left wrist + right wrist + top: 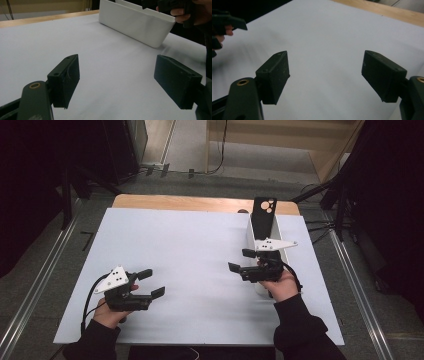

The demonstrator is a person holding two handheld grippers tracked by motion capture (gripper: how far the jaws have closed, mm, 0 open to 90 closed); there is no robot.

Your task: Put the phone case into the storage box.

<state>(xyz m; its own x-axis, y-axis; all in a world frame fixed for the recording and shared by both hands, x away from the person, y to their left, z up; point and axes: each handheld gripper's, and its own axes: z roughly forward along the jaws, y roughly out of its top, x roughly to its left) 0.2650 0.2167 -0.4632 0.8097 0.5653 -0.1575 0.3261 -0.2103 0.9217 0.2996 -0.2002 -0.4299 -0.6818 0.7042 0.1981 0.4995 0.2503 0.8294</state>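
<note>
White paper covers the counter (pixel 190 270), and a strip of light wood (pixel 200 202) shows along its far edge at 12 o'clock.

At about 7 o'clock on the counter, the person's left hand (pixel 107 315) holds the left gripper (pixel 151 283). Its two black jaws are wide open and hold nothing. They point toward 3 o'clock. A grey three-cornered plate (pixel 112 278) sits on top of it, and a black cable (pixel 87 305) loops back from it toward the sleeve.

At about 4 o'clock, the person's right hand (pixel 282 285) holds the right gripper (pixel 241 260). Its jaws are wide open too, with nothing between them. They point toward 9 o'clock, so the two grippers face each other, well apart, with bare white paper between them.

A long white bin (pixel 250 237) stands on the counter at about 2 o'clock, just behind the right hand. A flat black piece with round holes (pixel 265 215) stands up in the bin and leans toward its far end. I cannot tell what this piece is.

From the left gripper view, the open jaws frame the white paper, and the white bin lies ahead at 1 o'clock with the other hand above its near end. From the right gripper view, the open jaws look across the paper, and the other gripper shows at 10 o'clock.
</note>
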